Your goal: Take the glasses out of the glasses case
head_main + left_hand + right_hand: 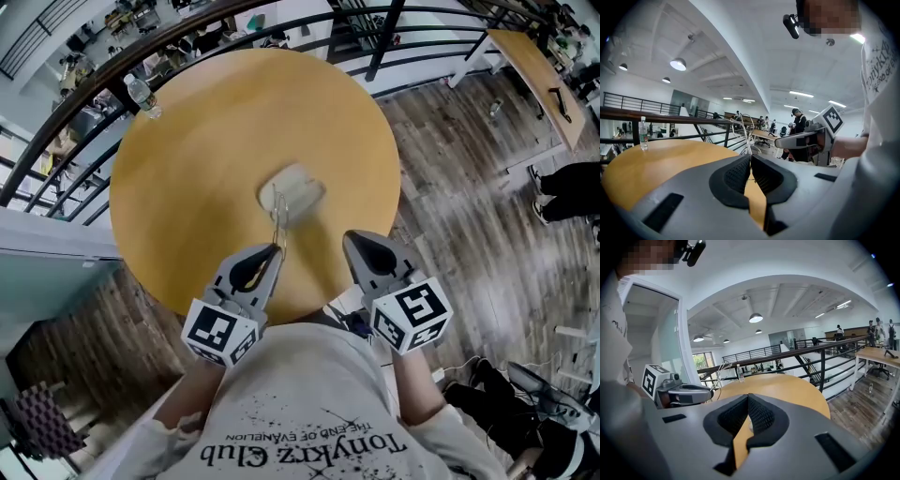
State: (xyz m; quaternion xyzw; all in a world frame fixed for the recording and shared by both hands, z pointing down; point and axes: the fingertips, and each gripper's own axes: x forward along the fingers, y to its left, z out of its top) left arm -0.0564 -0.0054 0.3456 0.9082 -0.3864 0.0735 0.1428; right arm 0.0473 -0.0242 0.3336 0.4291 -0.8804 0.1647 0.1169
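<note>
Tan table (206,141), cream glasses case (298,187), silver glasses (279,220), grey-brown wood-grain plank floor (469,187)

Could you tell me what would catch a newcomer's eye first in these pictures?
The left gripper is shut on a thin wire pair of glasses, held up just in front of the pale case at the middle of the round wooden table. The right gripper hangs beside it, shut and empty, and a water bottle stands at the table's far left edge.
</note>
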